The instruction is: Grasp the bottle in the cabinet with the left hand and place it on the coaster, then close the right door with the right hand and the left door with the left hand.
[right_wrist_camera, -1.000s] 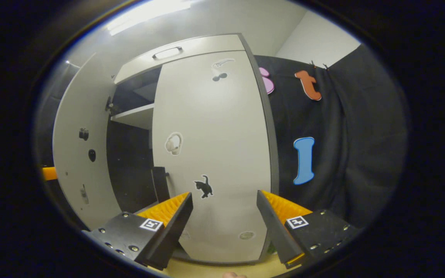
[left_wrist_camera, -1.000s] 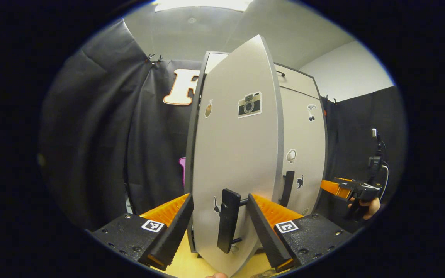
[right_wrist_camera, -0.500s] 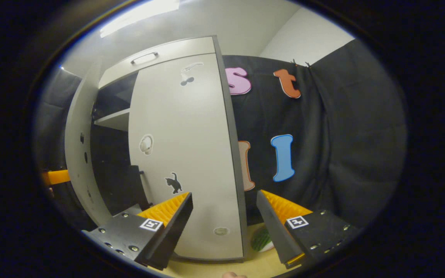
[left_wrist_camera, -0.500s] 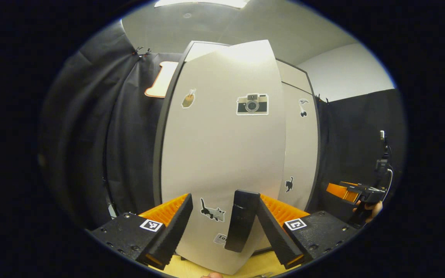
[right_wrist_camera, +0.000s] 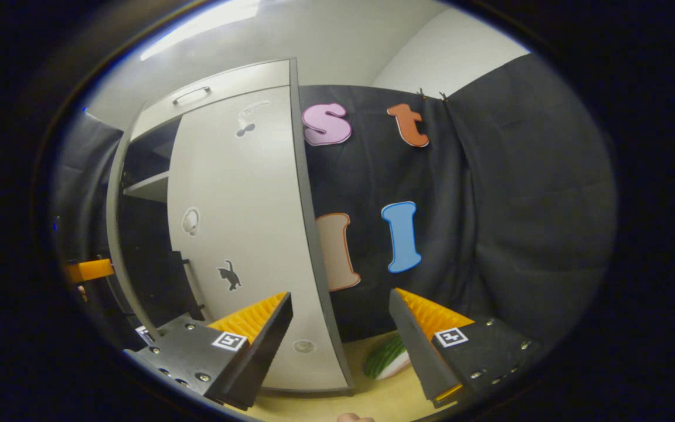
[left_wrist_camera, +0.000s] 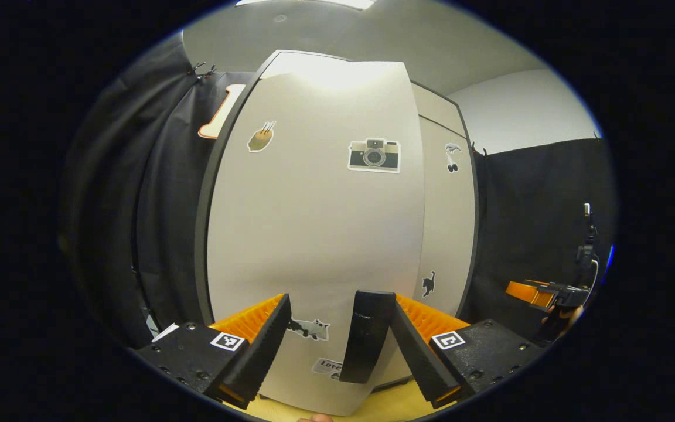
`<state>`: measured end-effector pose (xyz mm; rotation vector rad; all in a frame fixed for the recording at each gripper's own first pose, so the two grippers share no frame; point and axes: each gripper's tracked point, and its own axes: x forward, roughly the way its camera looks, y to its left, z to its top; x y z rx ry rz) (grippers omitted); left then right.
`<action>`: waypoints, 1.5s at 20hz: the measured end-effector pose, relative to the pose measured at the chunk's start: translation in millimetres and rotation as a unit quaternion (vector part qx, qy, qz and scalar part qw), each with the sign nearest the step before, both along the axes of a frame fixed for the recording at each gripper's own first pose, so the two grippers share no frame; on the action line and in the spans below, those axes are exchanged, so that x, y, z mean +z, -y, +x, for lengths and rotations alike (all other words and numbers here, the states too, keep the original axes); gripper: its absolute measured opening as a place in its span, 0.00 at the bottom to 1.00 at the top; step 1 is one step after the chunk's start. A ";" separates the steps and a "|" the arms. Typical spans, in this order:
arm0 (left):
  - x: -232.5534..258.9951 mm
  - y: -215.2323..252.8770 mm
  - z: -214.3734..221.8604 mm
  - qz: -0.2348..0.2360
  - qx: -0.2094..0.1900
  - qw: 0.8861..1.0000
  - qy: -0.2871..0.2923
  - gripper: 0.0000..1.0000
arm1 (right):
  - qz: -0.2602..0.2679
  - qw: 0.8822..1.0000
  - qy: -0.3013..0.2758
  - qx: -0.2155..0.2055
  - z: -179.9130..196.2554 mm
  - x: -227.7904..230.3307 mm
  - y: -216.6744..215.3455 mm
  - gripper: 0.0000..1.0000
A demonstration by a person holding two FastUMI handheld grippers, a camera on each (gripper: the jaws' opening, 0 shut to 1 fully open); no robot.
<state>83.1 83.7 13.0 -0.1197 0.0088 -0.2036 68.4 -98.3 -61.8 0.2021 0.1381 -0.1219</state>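
Observation:
In the left gripper view the cabinet's grey left door, dotted with stickers, stands almost flush with the shut right door. My left gripper is open, and the left door's black handle stands between its fingers, against the right finger. In the right gripper view the right door is closed, and the left door's edge stands slightly ajar over a dark gap. My right gripper is open and holds nothing, off the cabinet's right corner.
A green striped object lies on the yellow tabletop to the right of the cabinet. The right gripper, held by a hand, appears far right in the left gripper view. Black cloth walls surround the cabinet.
The left door has swung from half open to almost shut, with my left gripper following at its handle. My right gripper has drawn back and turned right, away from the right door.

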 end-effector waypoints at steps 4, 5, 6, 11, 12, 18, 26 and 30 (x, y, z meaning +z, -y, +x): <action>-1.6 7.1 13.1 0.005 -0.005 1.000 0.002 1.00 | -0.004 1.000 -0.004 -0.015 -5.1 -3.2 18.7 1.00; -2.0 8.9 17.5 0.005 -0.006 1.000 0.002 1.00 | -0.004 1.000 -0.005 -0.018 -6.1 -3.5 22.9 1.00; -2.8 10.0 20.0 0.006 -0.008 1.000 0.002 1.00 | -0.003 1.000 -0.004 -0.019 -5.5 -3.1 25.4 1.00; -5.0 14.5 35.2 0.002 -0.010 1.000 0.001 1.00 | -0.005 1.000 0.000 -0.017 -2.4 -1.7 31.1 1.00; -4.9 15.7 38.4 0.004 -0.010 1.000 0.001 1.00 | -0.006 1.000 0.000 -0.014 -1.3 -1.7 30.2 1.00; -7.5 19.0 54.2 0.016 0.001 1.000 -0.001 1.00 | -0.006 1.000 0.005 -0.004 -2.0 -0.4 26.6 1.00; -12.4 20.4 67.3 0.034 0.007 0.999 -0.003 1.00 | -0.003 1.000 0.012 0.002 -7.6 2.0 26.6 1.00; -14.9 22.1 71.2 0.024 0.006 1.000 -0.008 0.98 | -0.001 1.000 0.008 0.000 -10.3 -1.6 29.7 1.00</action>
